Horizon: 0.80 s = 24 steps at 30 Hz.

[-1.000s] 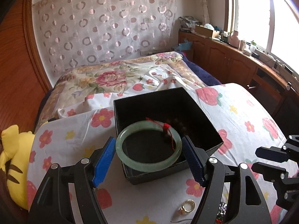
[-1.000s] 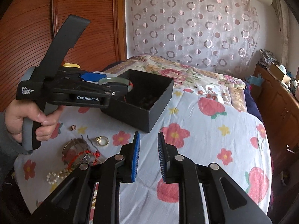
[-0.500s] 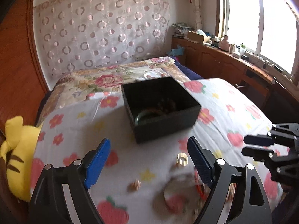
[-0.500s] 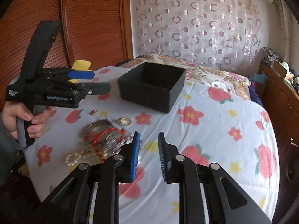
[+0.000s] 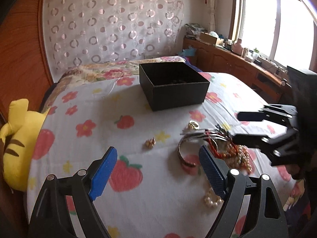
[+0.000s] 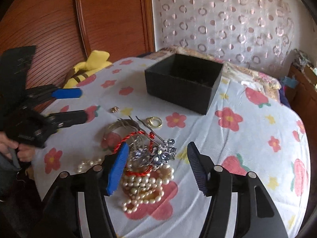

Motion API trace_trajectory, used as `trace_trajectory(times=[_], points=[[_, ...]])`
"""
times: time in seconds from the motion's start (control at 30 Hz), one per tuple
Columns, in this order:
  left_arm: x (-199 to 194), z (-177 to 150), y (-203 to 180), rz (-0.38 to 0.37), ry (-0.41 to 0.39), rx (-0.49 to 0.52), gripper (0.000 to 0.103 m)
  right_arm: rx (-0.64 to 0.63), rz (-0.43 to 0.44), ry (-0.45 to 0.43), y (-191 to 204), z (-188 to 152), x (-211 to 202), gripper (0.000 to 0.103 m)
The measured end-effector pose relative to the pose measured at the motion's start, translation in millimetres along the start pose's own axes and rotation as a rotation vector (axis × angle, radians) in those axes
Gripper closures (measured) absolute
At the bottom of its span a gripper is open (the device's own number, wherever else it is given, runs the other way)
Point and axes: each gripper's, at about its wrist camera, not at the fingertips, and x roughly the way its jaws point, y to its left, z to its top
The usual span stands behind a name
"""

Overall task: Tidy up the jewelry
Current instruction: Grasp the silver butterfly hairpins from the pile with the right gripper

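A black open box point(image 5: 174, 85) point(image 6: 182, 83) stands on the flowered cloth; its inside is mostly hidden from here. In front of it lies a jewelry pile: pearl strands point(image 6: 146, 180), a red cord bracelet point(image 6: 136, 136), a blue rhinestone clip point(image 6: 160, 154), a silver bangle point(image 5: 184, 156), a gold ring point(image 6: 154, 122) and a small gold piece point(image 5: 150, 142). My left gripper point(image 5: 157, 154) is open and empty, just left of the pile. My right gripper point(image 6: 157, 148) hangs over the pile with its jaws opening. The clip and pearls lie between them, untouched by the pads.
A yellow plush toy point(image 5: 17, 138) lies at the cloth's left edge against the wooden headboard point(image 6: 49, 19). A hand point(image 6: 17, 150) holds the left gripper's handle. A wooden counter point(image 5: 237, 63) with clutter runs under the window on the right.
The green bangle left my left gripper and dropped into the box. That gripper then drew back toward the pile. My right gripper came down over the pile and its jaws spread apart.
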Motion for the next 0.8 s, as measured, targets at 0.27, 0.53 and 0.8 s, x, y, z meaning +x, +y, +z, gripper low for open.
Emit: trace_trajectory(times=[0.27, 0.53, 0.8], points=[[-3, -10, 2, -0.013, 0.0, -0.027, 0.022, 0.024, 0.052, 0.073, -5, 5, 26, 0.039], [-4, -13, 3, -0.012, 0.004, -0.029, 0.022, -0.017, 0.004, 0.08, 3, 0, 31, 0.053], [-1, -16, 2, -0.006, 0.015, -0.027, 0.022, -0.004, -0.03, 0.018, -5, 2, 16, 0.083]])
